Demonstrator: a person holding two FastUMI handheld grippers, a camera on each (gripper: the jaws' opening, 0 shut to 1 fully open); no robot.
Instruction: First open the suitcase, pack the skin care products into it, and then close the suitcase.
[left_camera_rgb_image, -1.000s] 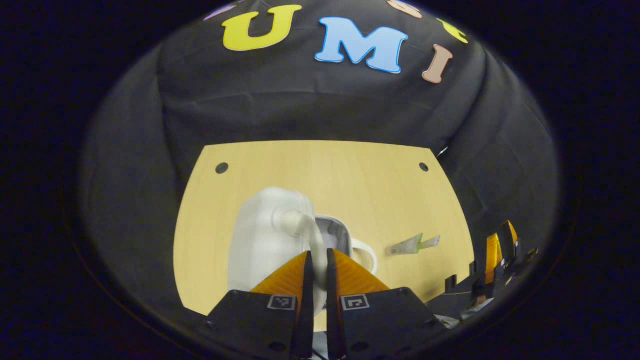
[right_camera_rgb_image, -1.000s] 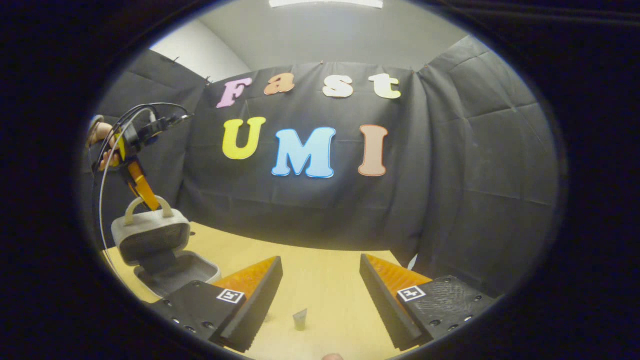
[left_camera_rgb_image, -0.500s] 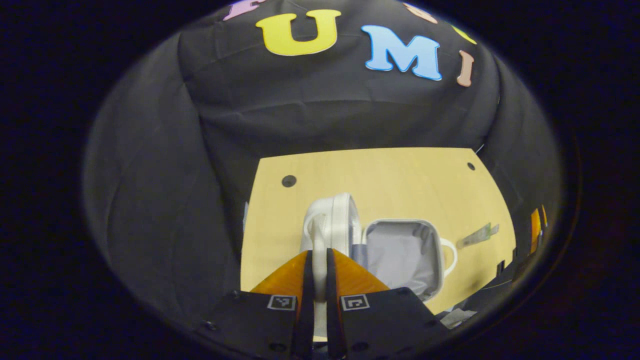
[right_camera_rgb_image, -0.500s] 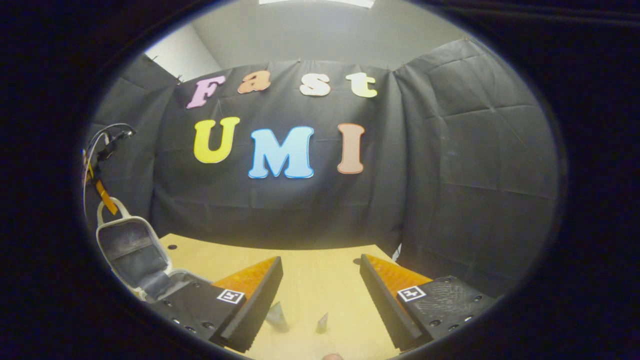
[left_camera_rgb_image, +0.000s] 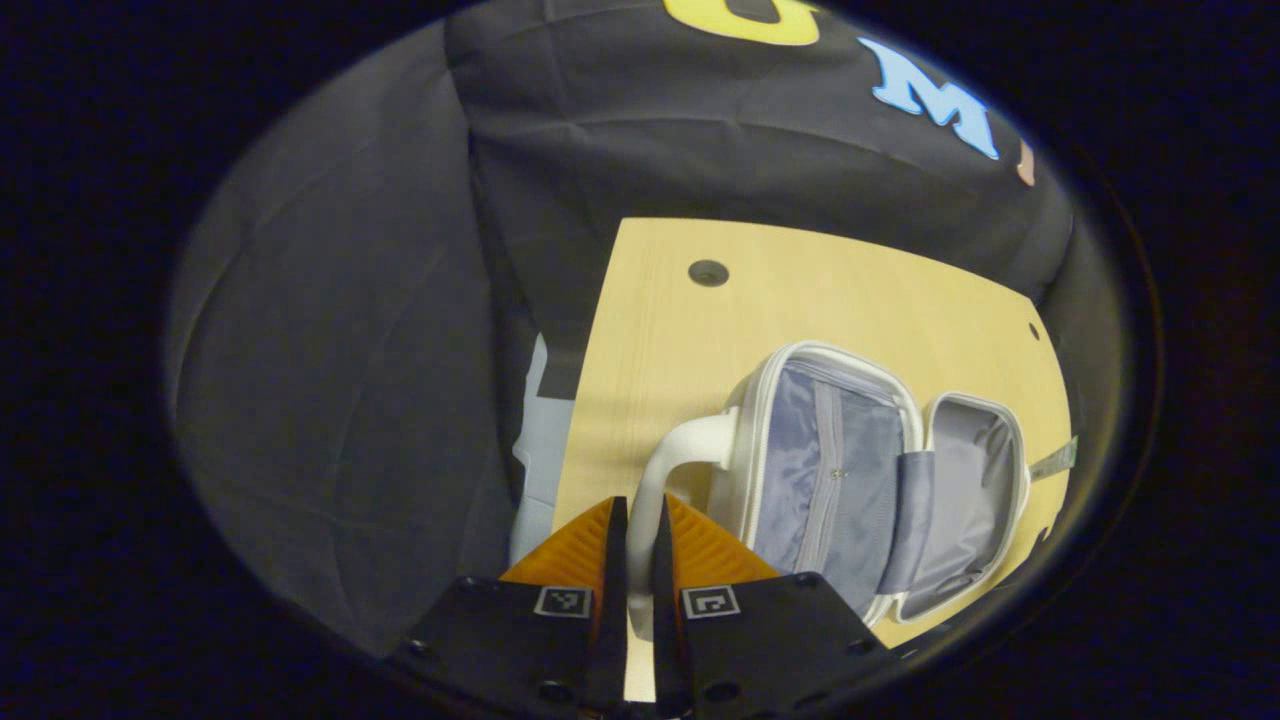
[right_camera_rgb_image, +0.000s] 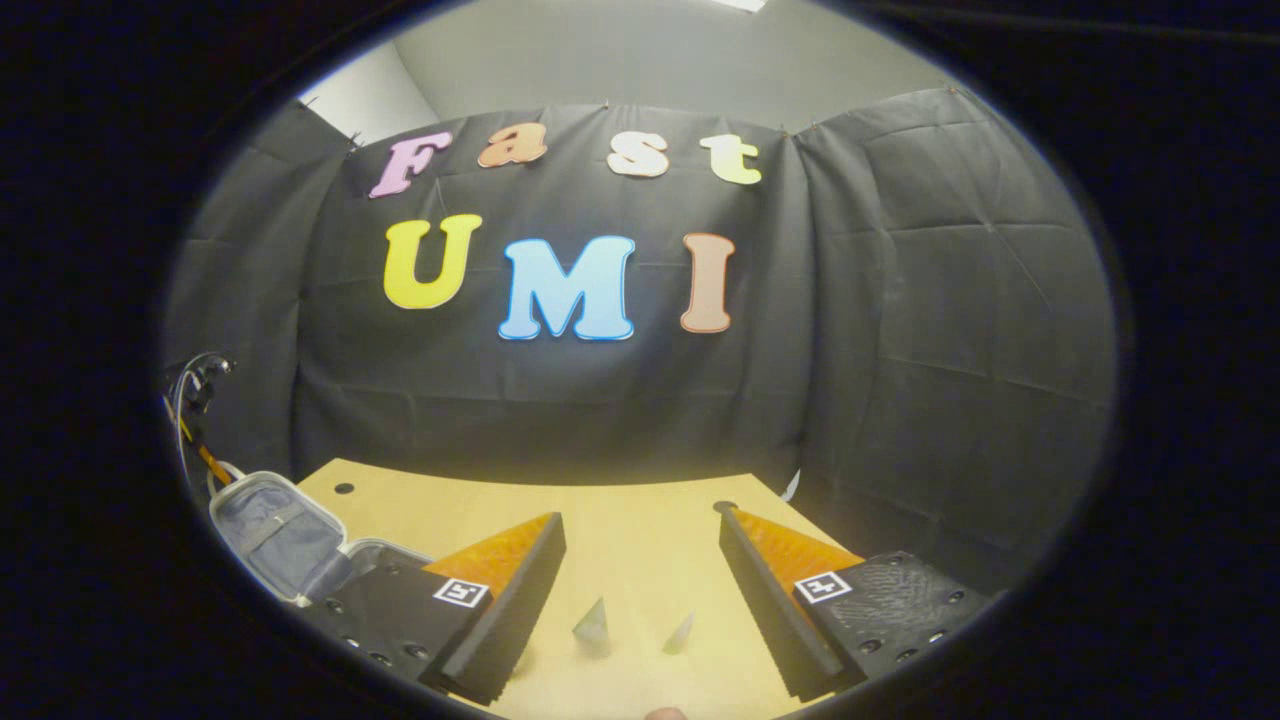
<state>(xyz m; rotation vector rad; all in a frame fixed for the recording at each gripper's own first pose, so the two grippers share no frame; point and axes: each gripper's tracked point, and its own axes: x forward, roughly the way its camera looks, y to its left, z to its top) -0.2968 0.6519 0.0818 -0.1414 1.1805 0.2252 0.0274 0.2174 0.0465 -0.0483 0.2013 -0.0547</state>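
Observation:
A small white suitcase (left_camera_rgb_image: 830, 470) lies open on the wooden table (left_camera_rgb_image: 690, 340), its grey lining showing in both halves. My left gripper (left_camera_rgb_image: 632, 590) is shut on the white handle (left_camera_rgb_image: 680, 455) of the lid, which leans back to the left of the base half (left_camera_rgb_image: 968, 490). A thin skin care tube (left_camera_rgb_image: 1056, 461) peeks out past the base. In the right gripper view, my right gripper (right_camera_rgb_image: 640, 610) is open above the table, with two small tubes (right_camera_rgb_image: 592, 622) (right_camera_rgb_image: 680, 632) lying ahead between its fingers. The open suitcase (right_camera_rgb_image: 275, 535) sits far left there, under the left gripper (right_camera_rgb_image: 195, 440).
The table's left edge (left_camera_rgb_image: 580, 420) runs close to the lid, with a pale patch of floor below it. Two dark round holes (left_camera_rgb_image: 708, 272) (left_camera_rgb_image: 1033, 331) mark the tabletop's far corners. Black cloth walls close in behind and to both sides.
My left gripper has swung the lid by its handle from upright to leaning well back, so the suitcase now lies wide open. The right gripper has stayed open with both tubes between its fingers.

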